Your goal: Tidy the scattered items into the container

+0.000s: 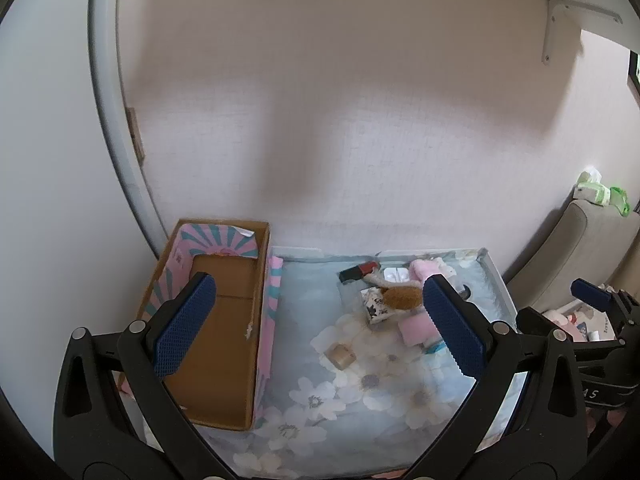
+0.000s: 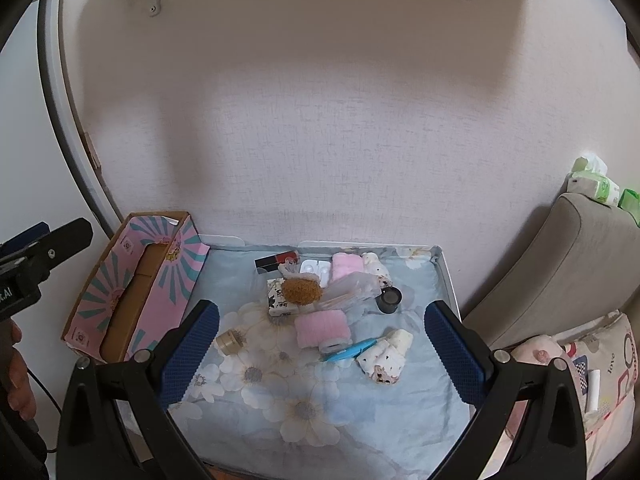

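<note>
Both the left tool (image 1: 320, 328) and right tool (image 2: 322, 356) hover spread and empty, so no pick has begun; the box (image 2: 132, 280) sits empty left of the scattered items, the pink roll (image 2: 322, 326) nearest the right tool.

A home: floral cloth (image 2: 304, 408), cushioned chair (image 2: 552, 264), wallpapered wall (image 2: 320, 120).
</note>
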Action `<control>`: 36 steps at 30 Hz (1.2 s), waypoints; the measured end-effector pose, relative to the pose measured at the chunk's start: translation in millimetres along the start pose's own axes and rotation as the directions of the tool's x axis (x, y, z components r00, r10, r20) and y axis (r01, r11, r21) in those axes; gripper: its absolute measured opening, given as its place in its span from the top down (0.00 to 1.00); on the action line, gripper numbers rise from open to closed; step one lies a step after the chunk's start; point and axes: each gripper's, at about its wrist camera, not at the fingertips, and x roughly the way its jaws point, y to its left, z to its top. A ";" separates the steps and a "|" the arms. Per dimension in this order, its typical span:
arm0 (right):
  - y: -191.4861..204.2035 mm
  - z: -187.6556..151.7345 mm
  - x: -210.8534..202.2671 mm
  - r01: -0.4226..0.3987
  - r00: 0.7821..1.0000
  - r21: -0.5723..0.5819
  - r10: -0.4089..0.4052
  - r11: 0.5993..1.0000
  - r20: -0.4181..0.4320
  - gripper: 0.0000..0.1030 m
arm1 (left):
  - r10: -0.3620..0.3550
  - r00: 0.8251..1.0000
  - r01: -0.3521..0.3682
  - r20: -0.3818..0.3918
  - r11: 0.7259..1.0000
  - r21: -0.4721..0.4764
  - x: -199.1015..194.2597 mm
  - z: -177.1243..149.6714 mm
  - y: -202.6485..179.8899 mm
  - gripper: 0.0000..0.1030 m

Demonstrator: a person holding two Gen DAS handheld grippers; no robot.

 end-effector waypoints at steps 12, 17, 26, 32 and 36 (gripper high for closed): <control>-6.4 -1.8 -2.6 -0.012 1.000 -0.001 0.012 1.000 0.000 0.01 | 0.018 1.000 -0.018 -0.018 1.000 -0.006 0.8 -7.9 -2.6 0.00; -18.0 -1.9 -5.4 -0.014 1.000 0.020 0.014 1.000 0.007 0.01 | 0.029 0.999 -0.030 -0.031 0.999 -0.016 3.2 -11.5 -0.7 0.00; -35.1 3.8 -6.2 -0.017 1.000 0.065 0.016 0.998 0.016 0.01 | 0.018 0.998 -0.019 -0.064 0.999 -0.025 15.5 -16.3 -0.2 0.00; -47.6 1.5 2.2 -0.012 1.000 0.080 0.012 0.997 0.009 0.01 | 0.005 0.994 -0.008 -0.112 1.000 -0.029 32.5 -22.6 -2.1 0.00; -57.0 -2.8 10.7 -0.018 1.000 0.092 0.019 0.996 -0.010 0.01 | -0.006 0.988 0.002 -0.156 1.000 -0.025 48.8 -29.2 -7.4 0.00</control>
